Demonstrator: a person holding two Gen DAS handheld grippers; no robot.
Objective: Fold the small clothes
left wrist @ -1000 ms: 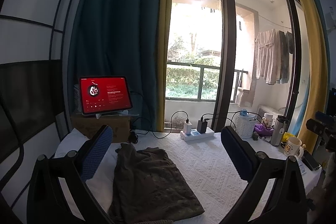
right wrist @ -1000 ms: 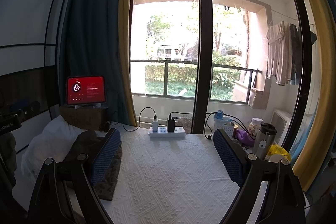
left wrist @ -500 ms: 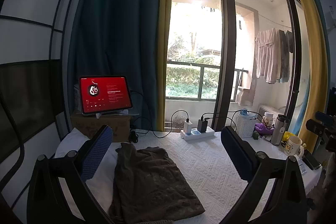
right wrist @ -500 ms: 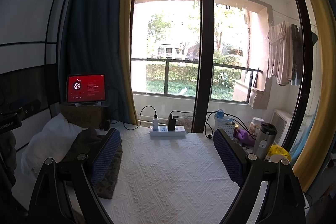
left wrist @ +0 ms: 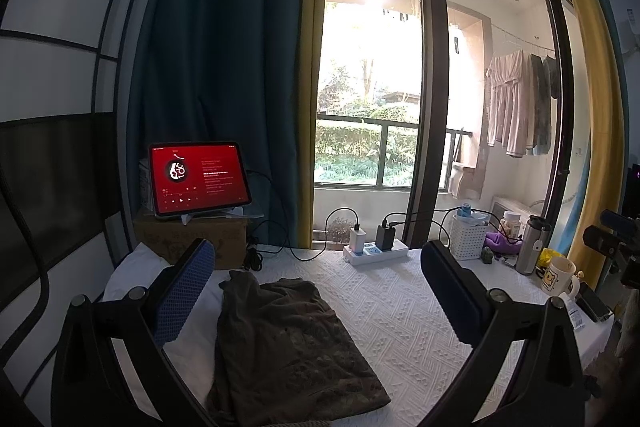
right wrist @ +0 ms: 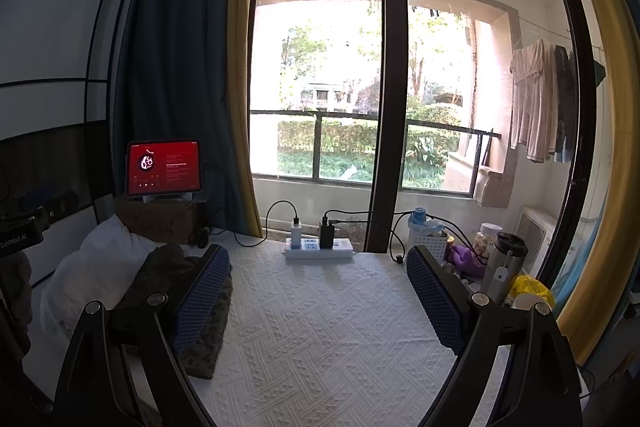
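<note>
At the far left corner of the table [left wrist: 400, 315] you have a tablet [left wrist: 199, 179] glowing red on a cardboard box [left wrist: 188, 239], with a white pillow [right wrist: 92, 267] just in front of it. Along the far edge lies a power strip [left wrist: 376, 251] with two chargers plugged in. Toward the far right corner you see a white basket [left wrist: 470, 241], a steel flask [left wrist: 530, 245] and a cartoon mug [left wrist: 557, 275].

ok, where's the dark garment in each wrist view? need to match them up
Left wrist: dark garment lies lower centre on the white cloth, between the fingers.
Right wrist: lower left, partly behind the left finger.
Shared landmark: red-screen tablet, left in both.
</note>
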